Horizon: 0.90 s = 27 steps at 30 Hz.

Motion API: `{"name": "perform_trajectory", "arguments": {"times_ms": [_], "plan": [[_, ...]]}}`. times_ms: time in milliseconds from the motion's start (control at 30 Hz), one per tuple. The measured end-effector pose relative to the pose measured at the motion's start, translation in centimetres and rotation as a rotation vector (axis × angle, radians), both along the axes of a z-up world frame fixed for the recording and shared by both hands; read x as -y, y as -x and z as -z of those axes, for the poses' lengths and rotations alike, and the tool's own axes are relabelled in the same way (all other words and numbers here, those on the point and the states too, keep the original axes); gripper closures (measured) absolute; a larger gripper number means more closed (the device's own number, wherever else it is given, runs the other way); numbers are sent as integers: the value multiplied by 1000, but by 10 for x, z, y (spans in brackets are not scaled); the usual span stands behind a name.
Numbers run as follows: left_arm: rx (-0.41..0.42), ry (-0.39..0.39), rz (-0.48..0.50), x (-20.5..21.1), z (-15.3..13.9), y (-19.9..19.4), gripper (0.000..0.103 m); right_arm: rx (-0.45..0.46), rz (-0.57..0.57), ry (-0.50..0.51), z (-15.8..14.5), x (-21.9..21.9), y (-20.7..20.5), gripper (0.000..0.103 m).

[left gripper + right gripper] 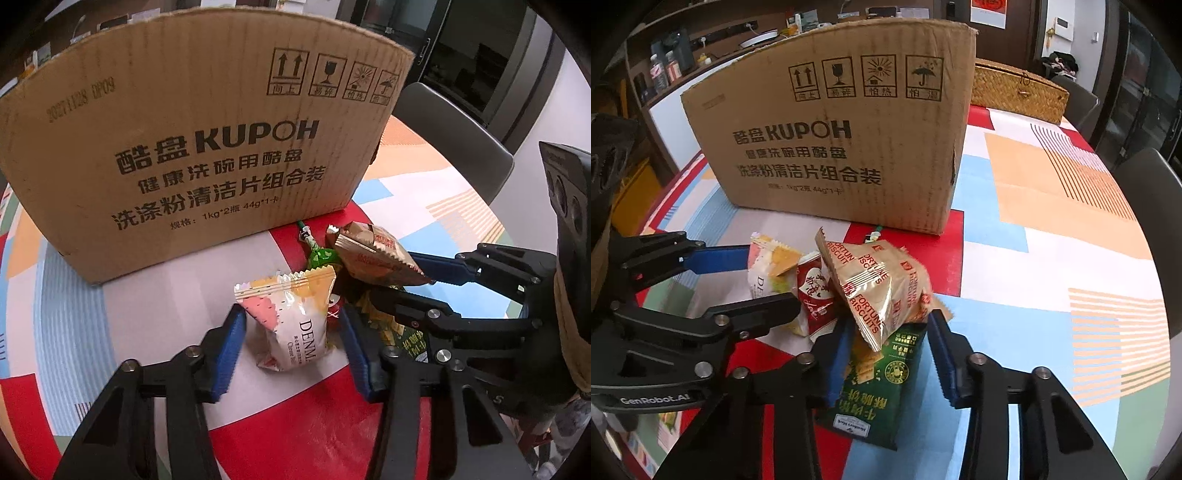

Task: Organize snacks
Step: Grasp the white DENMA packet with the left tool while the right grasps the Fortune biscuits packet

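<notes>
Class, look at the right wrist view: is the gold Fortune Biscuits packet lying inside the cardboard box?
No, the gold packet lies on the table in front of the cardboard box.

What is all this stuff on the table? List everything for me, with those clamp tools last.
Cardboard box: one, brown, standing behind the snacks.
White snack pack: one, white with pink and yellow, between the left gripper's fingers.
Gold biscuit packs: at least two, gold with red print, piled on the green pack.
Green cracker pack: one, dark green, between the right gripper's fingers.
Red packet: one, red and white, between white and gold packs.
Woven basket: one, tan, far right of the box.
Tablecloth: one, multicoloured.
Left gripper: black, blue pads.
Right gripper: same.
</notes>
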<state>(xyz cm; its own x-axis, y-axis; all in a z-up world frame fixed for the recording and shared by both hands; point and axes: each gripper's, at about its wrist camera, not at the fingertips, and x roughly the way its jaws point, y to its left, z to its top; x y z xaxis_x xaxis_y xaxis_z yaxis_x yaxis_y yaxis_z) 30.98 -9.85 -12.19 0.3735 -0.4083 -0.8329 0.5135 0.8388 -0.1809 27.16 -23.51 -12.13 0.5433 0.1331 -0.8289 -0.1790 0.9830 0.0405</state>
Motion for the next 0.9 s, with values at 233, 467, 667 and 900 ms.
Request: {"name": "perform_trajectory", "arguments": {"times_ms": [233,467,667,900], "plan": [[-29,13,-27,-2,5,-5,69,11,-23,-2,1,-2,-6,64],[-24,17,-51,-5,1,-5,73,35,-29,56,-5,-6,-10,53],[-27,25,-71,-11,-4,-9,73,46,-61,147,-4,-17,-18,50],[-23,22,-92,-16,-7,-12,73,56,-88,214,-4,-29,-26,58]]}}
